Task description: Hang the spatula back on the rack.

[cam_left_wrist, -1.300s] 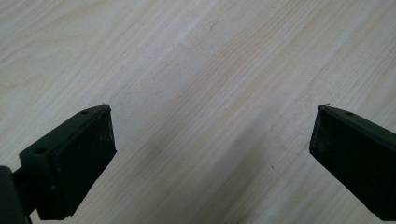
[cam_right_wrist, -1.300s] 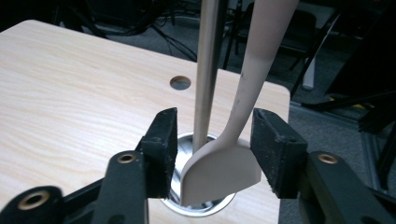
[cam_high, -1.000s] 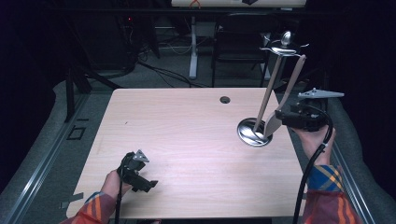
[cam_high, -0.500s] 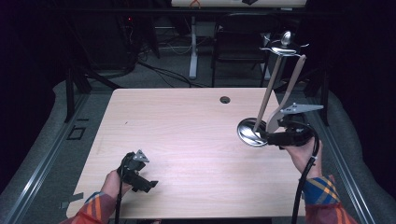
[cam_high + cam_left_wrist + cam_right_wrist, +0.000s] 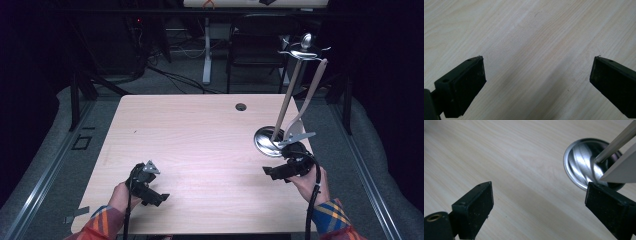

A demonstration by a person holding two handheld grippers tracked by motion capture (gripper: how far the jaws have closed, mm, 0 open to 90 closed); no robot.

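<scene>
A shiny metal stand rises at the table's right side, with a round base (image 5: 267,142), a slanted pole (image 5: 287,100) and hooks at the top (image 5: 304,50). A pale long-handled utensil (image 5: 311,95) hangs from a hook. My right gripper (image 5: 274,173) lies low over the table just in front of the base. Its jaws have just been opening and stand open with nothing between them. In the right gripper view (image 5: 539,192) the base (image 5: 579,162) sits at the upper right. My left gripper (image 5: 156,197) rests open at the front left over bare wood (image 5: 537,67).
The light wooden table (image 5: 200,140) has a round cable hole (image 5: 241,106) near its far edge. A dark chair (image 5: 255,50) and a white desk leg (image 5: 207,55) stand behind the table. Grey floor runs along both sides.
My right gripper has come down and toward the person, from beside the stand's pole to just in front of its base. The left gripper has stayed put.
</scene>
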